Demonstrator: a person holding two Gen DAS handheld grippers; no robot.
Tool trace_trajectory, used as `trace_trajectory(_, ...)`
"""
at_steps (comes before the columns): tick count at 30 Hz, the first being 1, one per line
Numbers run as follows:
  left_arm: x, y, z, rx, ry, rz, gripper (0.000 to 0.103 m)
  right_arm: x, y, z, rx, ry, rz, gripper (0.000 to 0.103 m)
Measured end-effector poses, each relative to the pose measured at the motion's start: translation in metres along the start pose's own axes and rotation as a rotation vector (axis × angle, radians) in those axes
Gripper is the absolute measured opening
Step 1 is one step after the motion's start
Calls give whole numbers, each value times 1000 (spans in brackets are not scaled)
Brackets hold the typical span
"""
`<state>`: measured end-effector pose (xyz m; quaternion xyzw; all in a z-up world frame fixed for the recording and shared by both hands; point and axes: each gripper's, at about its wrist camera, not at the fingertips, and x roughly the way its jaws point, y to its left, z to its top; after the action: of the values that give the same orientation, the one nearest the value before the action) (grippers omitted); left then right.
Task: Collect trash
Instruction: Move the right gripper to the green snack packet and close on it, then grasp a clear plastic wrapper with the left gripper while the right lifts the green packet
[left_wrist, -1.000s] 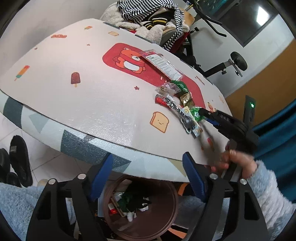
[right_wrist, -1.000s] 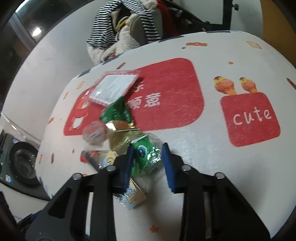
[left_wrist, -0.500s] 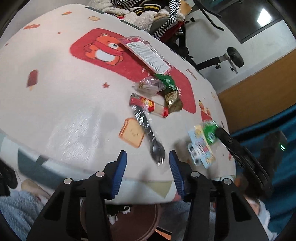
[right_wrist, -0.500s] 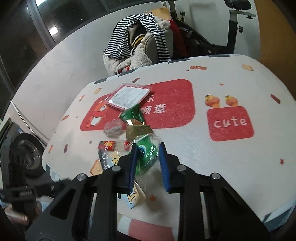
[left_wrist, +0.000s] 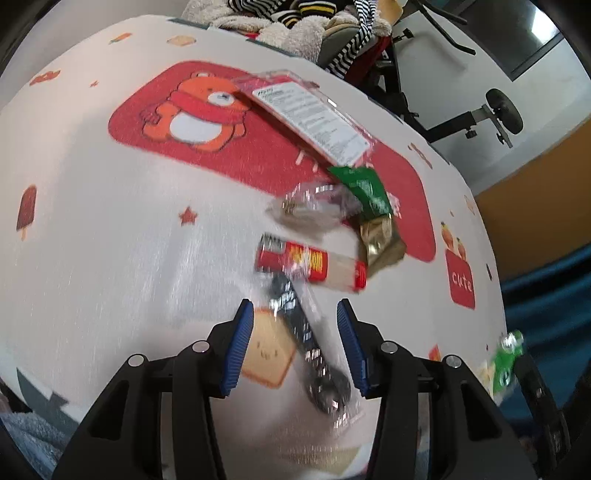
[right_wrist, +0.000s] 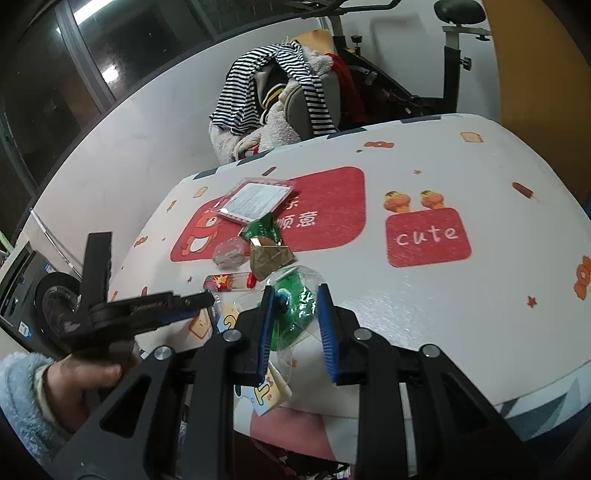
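Right wrist view: the right tongs (right_wrist: 293, 321) are clenched on a green wrapper (right_wrist: 295, 310) in clear film, lifted just above the near edge of the table (right_wrist: 443, 314). Most of the trash lies on the table beyond them: a red-and-clear tube wrapper (right_wrist: 231, 282), a gold foil wrapper (right_wrist: 269, 258), a crumpled clear bag (right_wrist: 229, 253), a dark green packet (right_wrist: 260, 229) and, farthest off, a flat pack with a white label (right_wrist: 255, 201). A small card with cartoon letters (right_wrist: 271, 391) sits at the table edge under the tongs.

Left wrist view: the left tongs (left_wrist: 295, 343) are spread, gripping nothing, straddling a long clear wrapper with dark print (left_wrist: 306, 339) that runs back toward them (blur hides whether the pads touch it).

Judging from this, the job is at an early stage: one piece in hand and not yet binned, a second about to be grasped, at least five left. No bin shows in either view.
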<state>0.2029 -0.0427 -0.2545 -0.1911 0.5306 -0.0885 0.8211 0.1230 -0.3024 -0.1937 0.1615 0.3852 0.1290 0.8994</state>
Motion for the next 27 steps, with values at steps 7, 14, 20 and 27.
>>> trace_trajectory(7,6,2,1,16,26,-5,6,-12,-4,-3,15,-12,-2,26)
trace_trajectory(14,-9,3,-12,69,17,-55,2,-15,-1,-3,7,-10,7,26)
trace_trajectory(20,-53,-15,-20,194,-51,-137,1,-22,9,-1,-8,-25,24,26)
trace_trajectory(27,-99,-13,-41,246,-94,-212,1,-34,21,-2,-33,-34,32,26)
